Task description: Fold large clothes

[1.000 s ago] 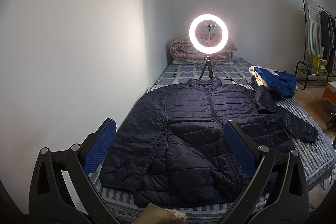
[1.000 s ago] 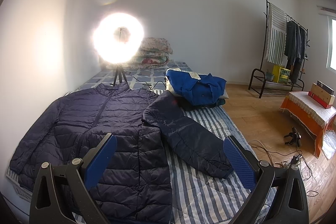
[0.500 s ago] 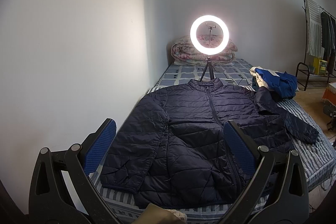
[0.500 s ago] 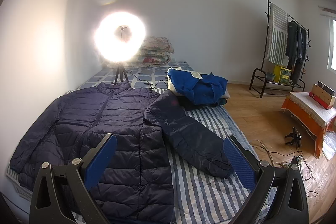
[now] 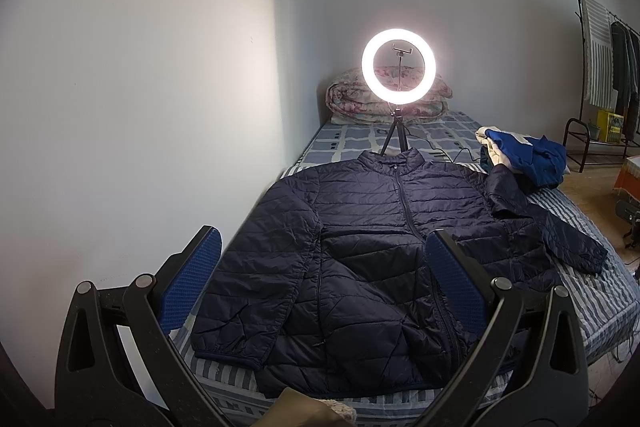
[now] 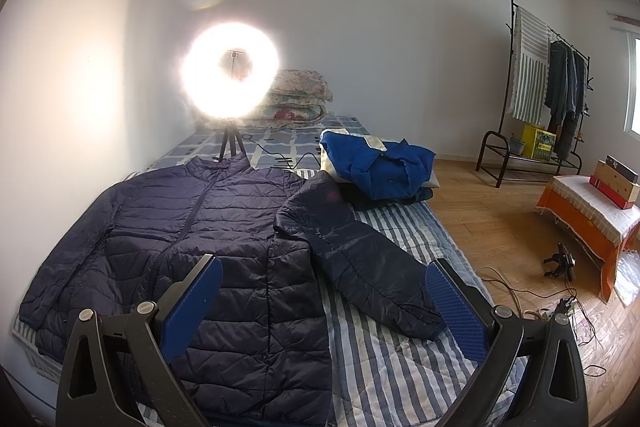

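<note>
A dark navy quilted jacket (image 5: 380, 247) (image 6: 224, 247) lies face up and zipped on a striped bed (image 5: 592, 291) (image 6: 384, 359), collar toward the far wall. One sleeve lies alongside the body near the wall; the other sleeve (image 6: 360, 263) angles out across the stripes. My left gripper (image 5: 324, 287) hovers open above the jacket's hem, nothing between its blue pads. My right gripper (image 6: 324, 307) is open too, held above the lower body and the outstretched sleeve, touching nothing.
A lit ring light on a tripod (image 5: 398, 67) (image 6: 230, 75) stands on the bed behind the collar, with folded quilts (image 5: 388, 99) beyond. A blue garment pile (image 6: 380, 163) sits beside the sleeve. A clothes rack (image 6: 536, 87), an orange-covered bench (image 6: 592, 207) and floor cables (image 6: 552, 303) lie to the right.
Both views have shifted slightly; the jacket sits a little higher and farther in the left wrist frame. Nothing has been gripped and the jacket has not moved.
</note>
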Available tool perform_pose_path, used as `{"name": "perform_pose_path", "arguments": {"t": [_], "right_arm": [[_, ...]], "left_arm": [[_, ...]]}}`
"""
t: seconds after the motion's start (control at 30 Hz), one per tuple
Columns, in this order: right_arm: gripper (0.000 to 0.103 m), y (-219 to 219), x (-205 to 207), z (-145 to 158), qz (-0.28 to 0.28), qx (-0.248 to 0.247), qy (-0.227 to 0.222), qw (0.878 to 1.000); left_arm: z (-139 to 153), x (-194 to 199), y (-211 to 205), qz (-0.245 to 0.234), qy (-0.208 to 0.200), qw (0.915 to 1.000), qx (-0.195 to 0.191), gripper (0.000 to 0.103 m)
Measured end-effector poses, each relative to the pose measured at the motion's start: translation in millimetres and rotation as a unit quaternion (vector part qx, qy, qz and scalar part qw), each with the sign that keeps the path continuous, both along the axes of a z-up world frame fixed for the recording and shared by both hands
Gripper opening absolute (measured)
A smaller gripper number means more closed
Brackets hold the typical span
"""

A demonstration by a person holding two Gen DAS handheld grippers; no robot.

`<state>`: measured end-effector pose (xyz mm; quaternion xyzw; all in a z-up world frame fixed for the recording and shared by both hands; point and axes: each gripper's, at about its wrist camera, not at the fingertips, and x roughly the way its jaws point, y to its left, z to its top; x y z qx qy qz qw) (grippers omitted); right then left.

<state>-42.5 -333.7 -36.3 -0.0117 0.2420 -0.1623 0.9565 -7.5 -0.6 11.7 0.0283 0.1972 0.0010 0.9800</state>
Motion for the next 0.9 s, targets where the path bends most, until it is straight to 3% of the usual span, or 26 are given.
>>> {"name": "perform_pose_path", "arguments": {"t": [0.9], "right_arm": [[0.103, 14.1, 11.3, 2.1, 0.017, 0.004, -0.001, 1.000]], "left_arm": [[-5.7, 2.3, 9.1, 0.010, 0.006, 0.9999, 0.002, 0.103]]}}
